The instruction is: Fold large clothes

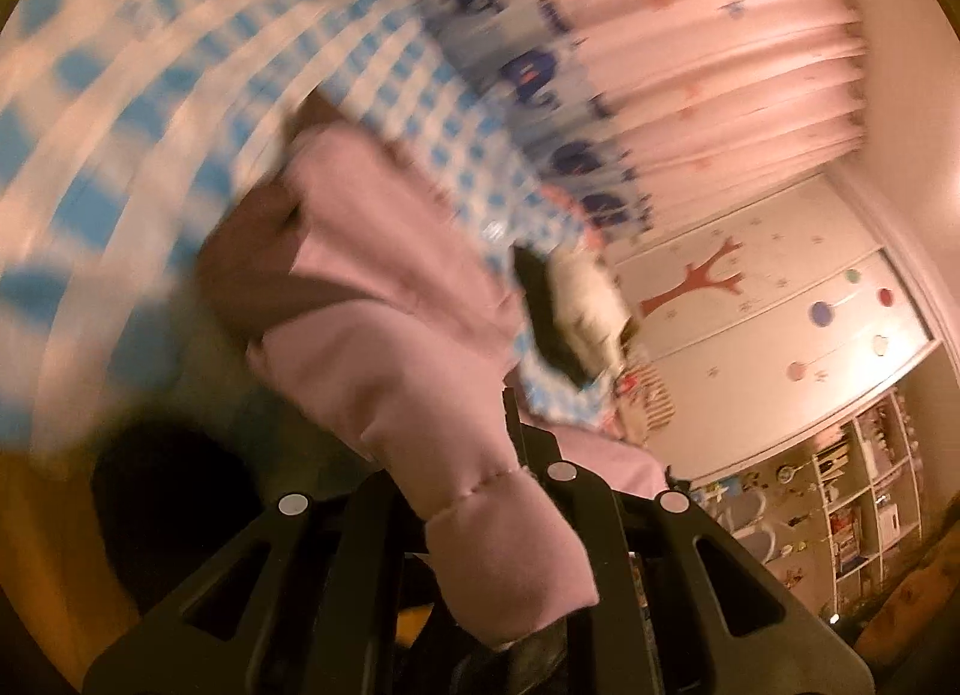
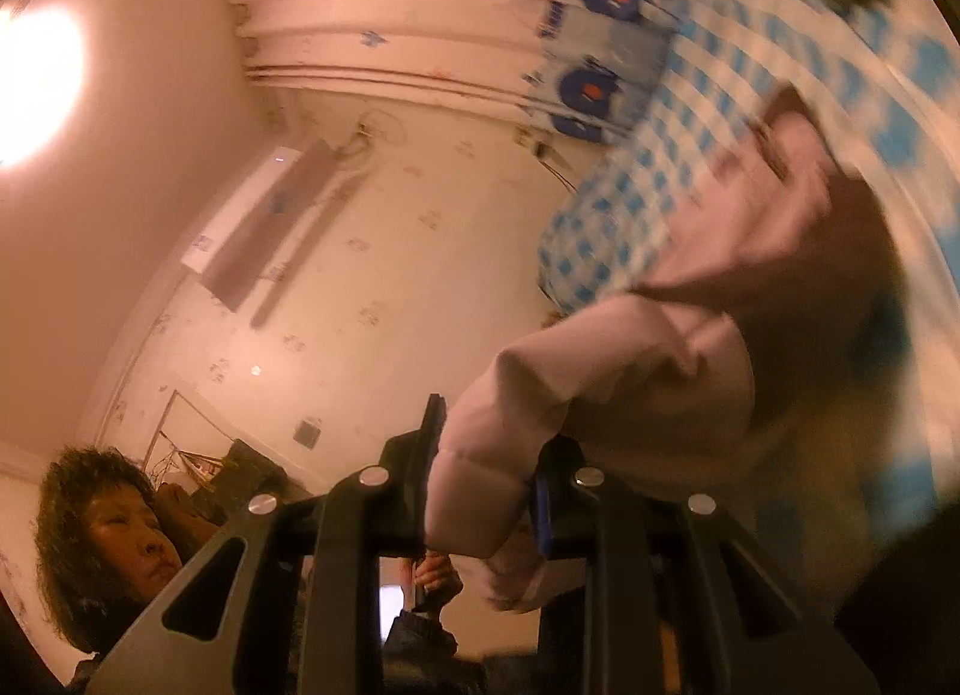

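Note:
A large pink padded garment (image 1: pixel 372 251) runs up from my left gripper (image 1: pixel 480 455), which is shut on a thick fold of it. Only the right finger (image 1: pixel 513 419) shows beside the cloth. The garment stretches toward a bed with a blue-and-white checked sheet (image 1: pixel 150 95), blurred by motion. In the right wrist view the same pink garment (image 2: pixel 630 371) is pinched in my right gripper (image 2: pixel 487 479), between its black finger (image 2: pixel 433 431) and a blue-edged pad (image 2: pixel 543 509). A bunch of cloth hangs below the jaws. Brown lining shows inside the garment.
A pink curtain (image 1: pixel 690 35) hangs behind the bed, and a dark and white heap (image 1: pixel 570 311) lies on it. A white wardrobe (image 1: pixel 750 299) and open shelves (image 1: pixel 840 503) stand at right. A person (image 2: pixel 108 539) is at lower left, with an air conditioner (image 2: pixel 252 227) on the wall.

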Motion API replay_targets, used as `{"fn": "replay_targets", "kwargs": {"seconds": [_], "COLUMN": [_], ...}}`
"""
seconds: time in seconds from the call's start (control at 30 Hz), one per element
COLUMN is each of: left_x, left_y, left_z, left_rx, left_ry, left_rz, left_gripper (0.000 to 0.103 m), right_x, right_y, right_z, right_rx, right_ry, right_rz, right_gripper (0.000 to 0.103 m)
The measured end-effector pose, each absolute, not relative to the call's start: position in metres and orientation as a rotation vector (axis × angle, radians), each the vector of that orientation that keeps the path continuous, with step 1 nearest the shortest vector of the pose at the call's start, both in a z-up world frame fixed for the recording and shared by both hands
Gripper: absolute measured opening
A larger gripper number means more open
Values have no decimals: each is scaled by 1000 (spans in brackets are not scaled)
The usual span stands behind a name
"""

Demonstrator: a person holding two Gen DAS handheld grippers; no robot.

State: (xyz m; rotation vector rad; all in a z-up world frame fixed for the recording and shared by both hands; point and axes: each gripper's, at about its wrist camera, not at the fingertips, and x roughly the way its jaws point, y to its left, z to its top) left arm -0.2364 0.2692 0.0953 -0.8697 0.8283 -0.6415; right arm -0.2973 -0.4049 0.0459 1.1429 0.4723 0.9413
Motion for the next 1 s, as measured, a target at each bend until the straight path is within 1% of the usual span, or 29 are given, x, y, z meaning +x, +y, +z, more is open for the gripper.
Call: {"fn": "replay_targets", "kwargs": {"seconds": [0.1,0.17,0.33,0.43,0.5,0.6,0.67,0.7,0.8,0.87,0.93,1.0], "left_x": [-190,-141,-17,58,107,161,185,195,222,229,232,231], "left_y": [262,256,243,232,225,217,213,210,208,213,220,226], "left_z": [122,135,127,104,80,37,9,-4,-49,-62,-62,-53], "left_rx": [-860,-855,-883,-867,-853,-835,-826,-823,-851,-901,-962,-1005], "left_ry": [776,752,776,810,832,875,915,934,1025,1050,1069,1056], "left_rz": [-658,-655,-579,-502,-440,-353,-299,-273,-239,-247,-277,-311], "left_gripper": [9,9,9,9,10,10,12,15,17,17,18,21], "right_x": [-246,-199,-79,-8,39,91,121,130,154,158,157,151], "right_y": [-406,-406,-405,-406,-410,-415,-413,-412,-418,-421,-421,-425], "right_z": [75,90,92,71,45,-1,-36,-49,-91,-96,-89,-80], "right_rx": [1117,1113,1136,1153,1162,1175,1169,1176,1239,1246,1209,1212], "right_ry": [413,386,415,467,515,600,675,702,788,810,820,813], "right_rz": [937,927,822,729,635,514,437,415,364,370,373,378], "right_gripper": [25,25,25,25,25,25,25,25,25,26,28,40]}}
